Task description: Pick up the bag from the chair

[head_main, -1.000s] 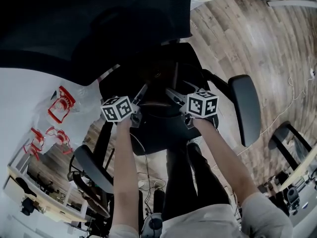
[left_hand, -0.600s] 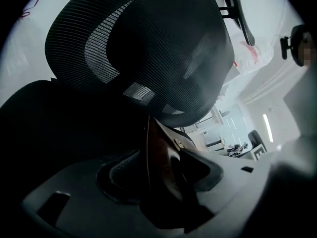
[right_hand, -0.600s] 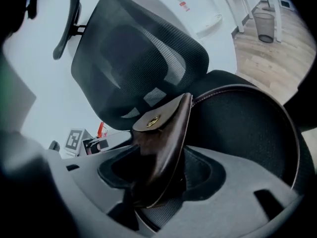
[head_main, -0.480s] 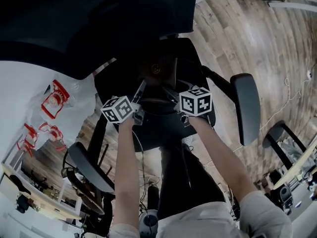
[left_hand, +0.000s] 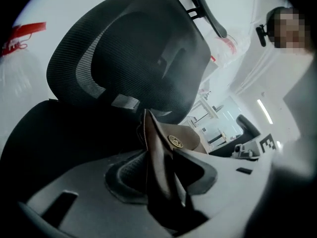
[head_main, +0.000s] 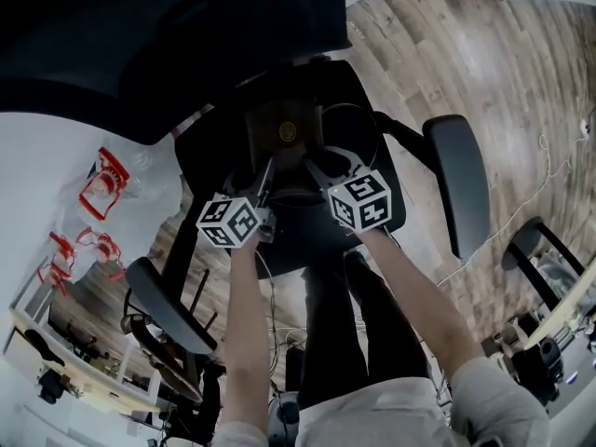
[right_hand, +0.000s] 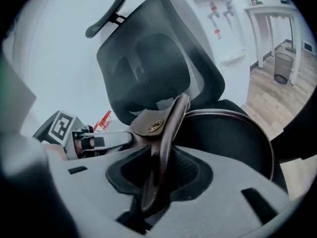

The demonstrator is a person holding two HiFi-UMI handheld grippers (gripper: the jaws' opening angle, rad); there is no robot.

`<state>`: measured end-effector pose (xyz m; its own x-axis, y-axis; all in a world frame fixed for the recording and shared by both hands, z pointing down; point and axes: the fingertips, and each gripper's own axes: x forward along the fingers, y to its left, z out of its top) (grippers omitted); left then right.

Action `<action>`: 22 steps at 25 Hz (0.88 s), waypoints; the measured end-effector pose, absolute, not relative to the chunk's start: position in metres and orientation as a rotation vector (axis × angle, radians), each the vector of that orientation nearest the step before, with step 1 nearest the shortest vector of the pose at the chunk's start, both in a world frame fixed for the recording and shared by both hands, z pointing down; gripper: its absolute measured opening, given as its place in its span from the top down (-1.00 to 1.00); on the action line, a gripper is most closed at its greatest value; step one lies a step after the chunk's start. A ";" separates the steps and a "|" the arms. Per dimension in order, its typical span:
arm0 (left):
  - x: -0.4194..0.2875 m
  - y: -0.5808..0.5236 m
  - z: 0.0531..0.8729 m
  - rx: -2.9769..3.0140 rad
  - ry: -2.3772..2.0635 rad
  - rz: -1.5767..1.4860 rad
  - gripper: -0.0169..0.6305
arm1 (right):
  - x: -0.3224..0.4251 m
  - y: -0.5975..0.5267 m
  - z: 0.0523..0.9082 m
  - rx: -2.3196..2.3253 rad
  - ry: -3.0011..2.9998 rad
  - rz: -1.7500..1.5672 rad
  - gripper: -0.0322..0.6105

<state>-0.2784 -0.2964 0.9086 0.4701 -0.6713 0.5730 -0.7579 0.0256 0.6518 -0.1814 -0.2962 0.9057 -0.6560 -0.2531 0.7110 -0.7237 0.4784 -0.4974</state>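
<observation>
L gripper (left_hand: 159, 185): jaws clamped on the bag (left_hand: 157, 152). Its thin brown edge stands upright betw. the pads. Jaws have just been closing onto it.
R gripper (right_hand: 156, 182): jaws also gripping the bag, on the opposite side edge. Leather strip is pinched betw. the pads; these jaws have just been closing too.
Grippers vs each other: close together, bag betw. them. Each shows in the other's view: R one at 3 o'clock in the left gripper view, L one at 9 o'clock in the right gripper view.
Clasp: round brass-coloured stud (left_hand: 174, 142) on the bag's tan flap, just past the jaws.
Bag place: in head view, at 12 o'clock of both marker cubes, over the seat of the chair (head_main: 209, 156), flap facing the cam. Whether its base touches the seat: can't tell.
Strap (right_hand: 233, 114): thin, arcs out from the bag toward 3 o'clock across the seat.
Marker cubes: L cube (head_main: 231, 222), R cube (head_main: 359, 200), side by side at 6 o'clock of the bag.
Forearms (head_main: 244, 343): bare, run from the cubes down to 6 o'clock.
Backrest (left_hand: 133, 48): black mesh, at 12 o'clock of the bag in both gripper views, w/ headrest (right_hand: 106, 14) above.
Armrests: one (head_main: 456, 194) at 3 o'clock of the bag, other (head_main: 168, 305) at 8 o'clock.
Floor (head_main: 484, 73): wood planks, at 1–3 o'clock.
White surface (head_main: 47, 175): at 9 o'clock, w/ red-print plastic packets (head_main: 102, 180) on it.
</observation>
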 end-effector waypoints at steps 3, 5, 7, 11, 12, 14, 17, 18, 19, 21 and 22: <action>-0.272 -0.287 0.895 1.717 -1.282 0.097 0.49 | -0.178 -0.290 0.893 0.812 -2.223 1.004 0.56; -0.269 -0.280 0.886 1.731 -1.308 0.086 0.50 | -0.176 -0.285 0.884 0.811 -2.251 0.952 0.58; -0.267 -0.274 0.875 1.746 -1.335 0.079 0.50 | -0.174 -0.281 0.873 0.811 -2.279 0.907 0.58; -0.264 -0.261 0.843 1.779 -1.395 0.067 0.51 | -0.172 -0.270 0.846 0.810 -2.335 0.835 0.59; -0.263 -0.258 0.833 1.790 -1.408 0.065 0.51 | -0.170 -0.267 0.837 0.811 -2.348 0.820 0.59; -0.257 -0.249 0.814 1.810 -1.430 0.056 0.51 | -0.166 -0.259 0.818 0.815 -2.371 0.791 0.60; -0.245 -0.234 0.789 1.833 -1.451 0.045 0.51 | -0.153 -0.245 0.792 0.831 -2.399 0.739 0.60; -0.240 -0.229 0.781 1.839 -1.453 0.043 0.51 | -0.149 -0.240 0.783 0.835 -2.407 0.718 0.60; -0.236 -0.225 0.772 1.846 -1.454 0.043 0.51 | -0.145 -0.236 0.775 0.839 -2.414 0.697 0.60; -0.227 -0.215 0.752 1.862 -1.456 0.046 0.51 | -0.137 -0.225 0.755 0.850 -2.423 0.672 0.60; -0.223 -0.209 0.741 1.869 -1.457 0.046 0.51 | -0.132 -0.219 0.744 0.858 -2.427 0.664 0.60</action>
<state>-0.2231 -0.2090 0.7405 0.3506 -0.8185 0.4550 -0.8459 -0.0682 0.5290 -0.1324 -0.2191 0.7438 -0.6893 -0.4396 0.5758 -0.6714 0.6862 -0.2800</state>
